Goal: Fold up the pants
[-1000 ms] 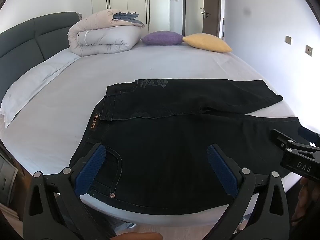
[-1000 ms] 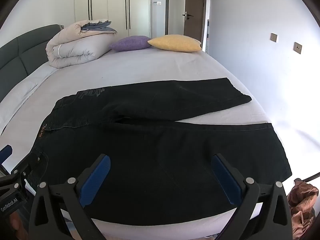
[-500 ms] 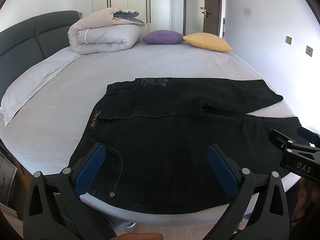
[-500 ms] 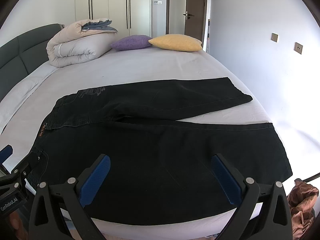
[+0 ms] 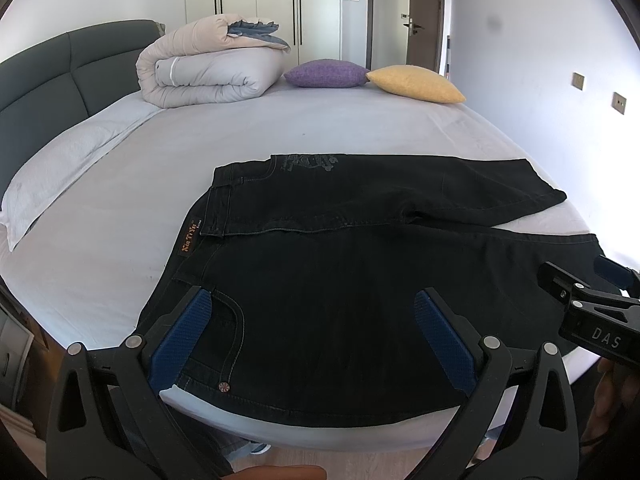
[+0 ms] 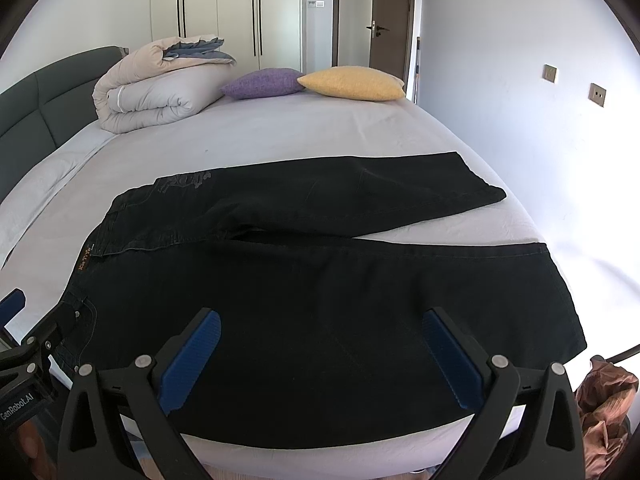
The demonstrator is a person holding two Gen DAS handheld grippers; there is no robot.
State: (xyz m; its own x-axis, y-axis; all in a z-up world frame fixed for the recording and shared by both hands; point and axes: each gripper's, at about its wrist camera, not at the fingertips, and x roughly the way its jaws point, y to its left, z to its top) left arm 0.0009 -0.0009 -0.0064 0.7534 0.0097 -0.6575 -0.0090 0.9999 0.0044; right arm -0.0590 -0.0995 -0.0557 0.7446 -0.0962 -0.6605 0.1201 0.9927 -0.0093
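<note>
Black pants (image 5: 340, 280) lie flat on the bed, waistband to the left, both legs running right, the far leg angled away. They also show in the right wrist view (image 6: 320, 292). My left gripper (image 5: 312, 332) is open and empty, hovering over the near hip pocket by the bed's front edge. My right gripper (image 6: 320, 356) is open and empty over the near leg. The right gripper shows at the right edge of the left wrist view (image 5: 592, 308); the left one shows at the left edge of the right wrist view (image 6: 28, 344).
The bed (image 5: 280, 128) has a grey sheet and a dark headboard (image 5: 60, 64) at left. A rolled duvet (image 5: 208, 68), a purple cushion (image 5: 326, 74) and a yellow cushion (image 5: 416, 84) lie at the far side. A brown bag (image 6: 604, 396) sits beside the bed at right.
Both grippers have risen and drawn back very slightly; the pants have not moved.
</note>
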